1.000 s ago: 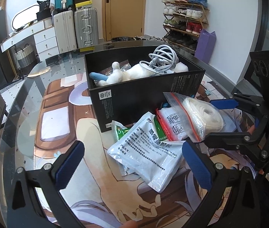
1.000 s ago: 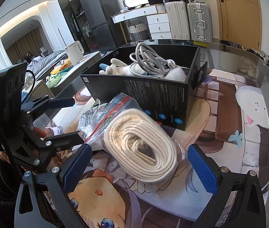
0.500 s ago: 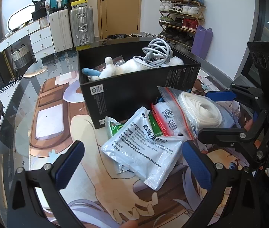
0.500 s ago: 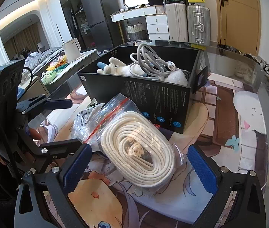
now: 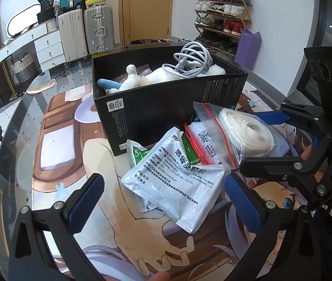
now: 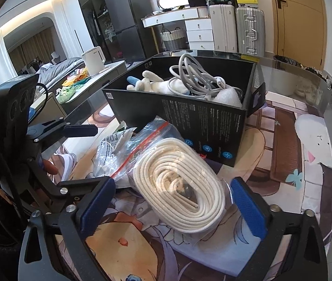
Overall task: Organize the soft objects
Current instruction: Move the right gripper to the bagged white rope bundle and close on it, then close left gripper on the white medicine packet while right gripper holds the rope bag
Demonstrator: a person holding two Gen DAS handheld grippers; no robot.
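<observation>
right hand-held gripper [image 6: 174,202]: closing, bagged rope coil [image 6: 180,185] between its jaws, pads seemingly not yet touching | coil's long axis runs toward black box [image 6: 189,114] just behind, mid-bench | left hand-held gripper [image 5: 166,201]: released, over white pouch [image 5: 177,185]

A box [image 5: 166,107] is set on the table [image 5: 55,154], with a plush toy [image 5: 142,79] and a coiled cable [image 5: 194,61] lying in it. A bagged rope coil [image 6: 180,185] and flat pouches [image 5: 177,180] are piled just before the box.
</observation>
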